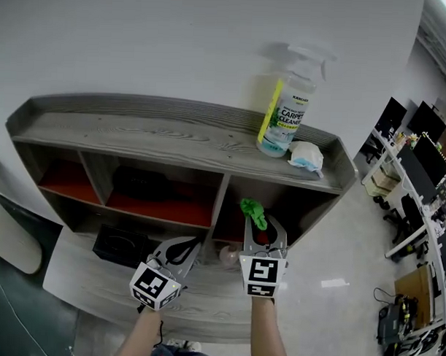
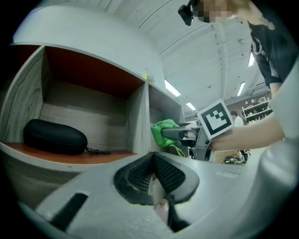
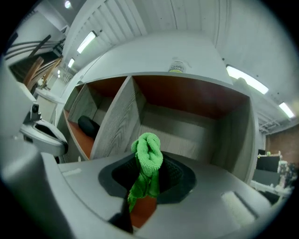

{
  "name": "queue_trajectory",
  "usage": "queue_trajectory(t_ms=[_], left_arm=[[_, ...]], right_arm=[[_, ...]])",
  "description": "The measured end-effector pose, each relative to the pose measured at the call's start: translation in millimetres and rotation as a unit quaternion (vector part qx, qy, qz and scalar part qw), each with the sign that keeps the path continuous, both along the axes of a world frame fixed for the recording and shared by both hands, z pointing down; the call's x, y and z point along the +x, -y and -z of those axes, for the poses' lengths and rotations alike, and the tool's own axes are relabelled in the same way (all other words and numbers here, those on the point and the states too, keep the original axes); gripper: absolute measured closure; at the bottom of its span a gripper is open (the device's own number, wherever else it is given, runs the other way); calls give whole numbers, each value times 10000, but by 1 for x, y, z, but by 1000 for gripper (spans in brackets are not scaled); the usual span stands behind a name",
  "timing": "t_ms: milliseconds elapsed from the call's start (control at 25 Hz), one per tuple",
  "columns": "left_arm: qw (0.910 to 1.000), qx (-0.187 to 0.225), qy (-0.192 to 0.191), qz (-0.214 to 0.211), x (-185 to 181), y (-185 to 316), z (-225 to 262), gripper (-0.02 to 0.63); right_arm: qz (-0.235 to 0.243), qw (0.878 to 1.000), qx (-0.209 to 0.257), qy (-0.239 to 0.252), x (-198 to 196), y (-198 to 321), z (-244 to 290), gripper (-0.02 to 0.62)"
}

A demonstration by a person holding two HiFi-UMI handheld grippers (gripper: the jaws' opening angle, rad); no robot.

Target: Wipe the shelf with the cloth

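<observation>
A black case (image 1: pixel 139 182) lies in the middle compartment of the shelf (image 1: pixel 158 138). My left gripper (image 1: pixel 190 245) hovers by the shelf's lower front edge, its fingers pressed together on nothing. My right gripper (image 1: pixel 263 227) has its fingers pinched on the green cloth (image 1: pixel 253 211) at the mouth of the right compartment, beneath the spray bottle (image 1: pixel 287 110).

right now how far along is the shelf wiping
Done: the green microfibre cloth is picked up, pinched in the right tool. In hand: that tool holds the cloth in front of the right-hand compartment of the grey wood-grain shelf unit. Left: the wiping itself; the cloth appears clear of the boards, so no stroke looks begun.
</observation>
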State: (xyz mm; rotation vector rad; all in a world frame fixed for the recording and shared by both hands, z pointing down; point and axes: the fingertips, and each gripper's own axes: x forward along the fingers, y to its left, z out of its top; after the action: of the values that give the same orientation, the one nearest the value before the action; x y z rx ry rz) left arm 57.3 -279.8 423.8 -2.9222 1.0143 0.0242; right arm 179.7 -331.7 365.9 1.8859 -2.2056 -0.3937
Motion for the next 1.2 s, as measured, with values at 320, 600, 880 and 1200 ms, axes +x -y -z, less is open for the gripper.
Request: queue_trajectory(t_ms=[320, 600, 880, 1200], left_arm=[[10000, -1, 25, -15, -1, -1, -1, 607], [10000, 2, 20, 36, -7, -3, -1, 607], [10000, 37, -5, 76, -13, -2, 2, 607], [10000, 31, -8, 1, -10, -3, 3, 607]], right_arm=[[356, 9765, -387, -2092, -34, 15, -28, 491], [506, 9326, -482, -3541, -58, 21, -45, 491], [337, 9280, -155, -3707, -62, 24, -11, 494], [23, 9304, 392, -3644, -62, 35, 56, 494]])
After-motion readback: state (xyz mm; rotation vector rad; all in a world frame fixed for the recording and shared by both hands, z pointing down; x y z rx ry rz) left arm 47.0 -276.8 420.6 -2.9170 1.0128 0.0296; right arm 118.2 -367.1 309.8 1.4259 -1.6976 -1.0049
